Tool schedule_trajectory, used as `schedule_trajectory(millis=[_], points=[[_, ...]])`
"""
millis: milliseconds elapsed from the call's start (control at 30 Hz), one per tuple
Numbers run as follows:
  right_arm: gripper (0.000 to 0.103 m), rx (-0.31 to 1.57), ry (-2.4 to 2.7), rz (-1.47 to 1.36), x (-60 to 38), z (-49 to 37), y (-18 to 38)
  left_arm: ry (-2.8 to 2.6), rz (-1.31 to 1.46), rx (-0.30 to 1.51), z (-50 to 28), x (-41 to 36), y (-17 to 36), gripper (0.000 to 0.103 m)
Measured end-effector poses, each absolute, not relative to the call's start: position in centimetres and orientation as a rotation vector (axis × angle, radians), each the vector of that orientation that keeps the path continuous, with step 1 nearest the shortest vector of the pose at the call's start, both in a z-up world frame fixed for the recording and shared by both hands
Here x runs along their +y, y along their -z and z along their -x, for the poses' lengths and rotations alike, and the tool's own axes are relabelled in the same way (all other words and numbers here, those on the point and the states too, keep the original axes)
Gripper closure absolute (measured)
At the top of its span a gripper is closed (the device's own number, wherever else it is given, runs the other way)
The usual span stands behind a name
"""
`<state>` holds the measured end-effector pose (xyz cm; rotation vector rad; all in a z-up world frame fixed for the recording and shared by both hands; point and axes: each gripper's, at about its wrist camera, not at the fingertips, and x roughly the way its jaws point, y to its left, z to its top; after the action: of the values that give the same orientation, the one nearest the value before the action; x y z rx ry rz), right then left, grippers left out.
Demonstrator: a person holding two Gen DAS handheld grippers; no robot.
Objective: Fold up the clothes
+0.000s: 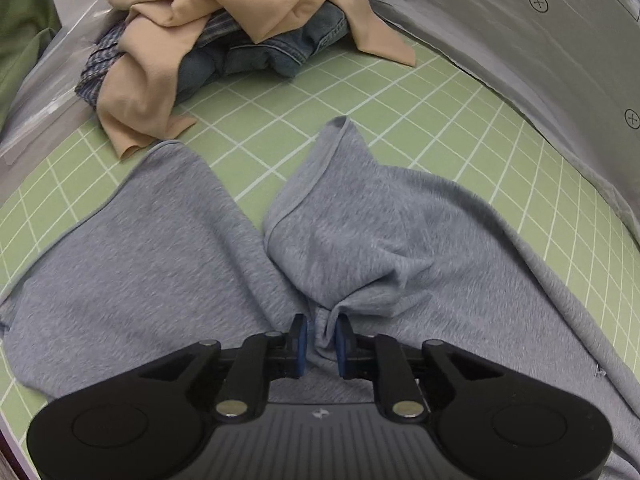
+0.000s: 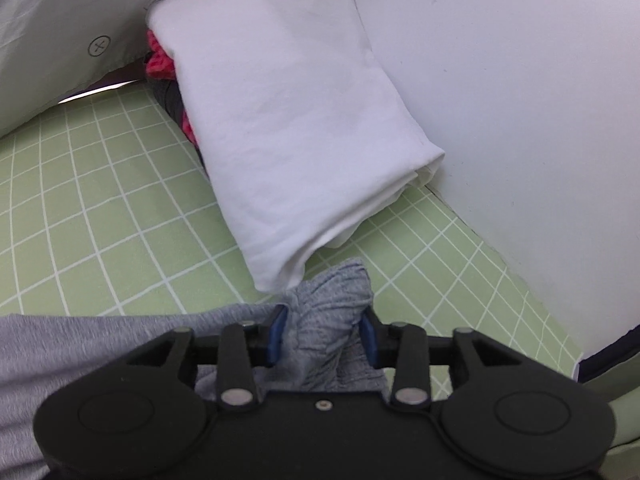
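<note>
Grey garment (image 1: pixel 160 264) spread on the green grid mat (image 1: pixel 360 92), rumpled at centre. Left gripper (image 1: pixel 322 344) — blue pads pinched on a gathered fold of it. Right gripper (image 2: pixel 323 336) clamps a bunched corner of the grey cloth, jaws moderately apart. Just beyond that corner: folded white cloth (image 2: pixel 296 128) over something red. Far side of the mat — tan garment (image 1: pixel 224 4) heaped on denim (image 1: pixel 276 56).

A green mat (image 1: pixel 420 92) with white grid lines covers the table. A grey sheet (image 1: pixel 520 40) with little crossed circles stands along the back edge. A plain white wall (image 2: pixel 520 100) rises on one side. Some clear plastic (image 1: pixel 48 92) lies at the other side.
</note>
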<state>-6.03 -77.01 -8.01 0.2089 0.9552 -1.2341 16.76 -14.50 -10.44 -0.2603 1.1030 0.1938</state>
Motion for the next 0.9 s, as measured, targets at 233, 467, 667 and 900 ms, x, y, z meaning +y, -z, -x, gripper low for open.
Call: schedule_trajectory(millis=[233,467,667,900], points=[[0.022,0.808,1.060,-0.231,-72.4,2.2,4.7,-0.160,0.276,0.986,-18.5,-16.0,6.9,0.057],[0.021,0.854,0.810,-0.449,-68.7,-4.4,7.3,-0.104,0.286,1.020,-24.6,-20.9,9.3,0.029],[0.021,0.914,0.768,-0.601,-66.4,-7.9,9.5,-0.137,0.352,1.113,-27.4,-23.1,12.5,0.029],[0.031,0.946,0.816,-0.568,-65.7,-9.3,10.4,-0.195,0.216,1.083,-27.9,-24.7,13.3,0.063]])
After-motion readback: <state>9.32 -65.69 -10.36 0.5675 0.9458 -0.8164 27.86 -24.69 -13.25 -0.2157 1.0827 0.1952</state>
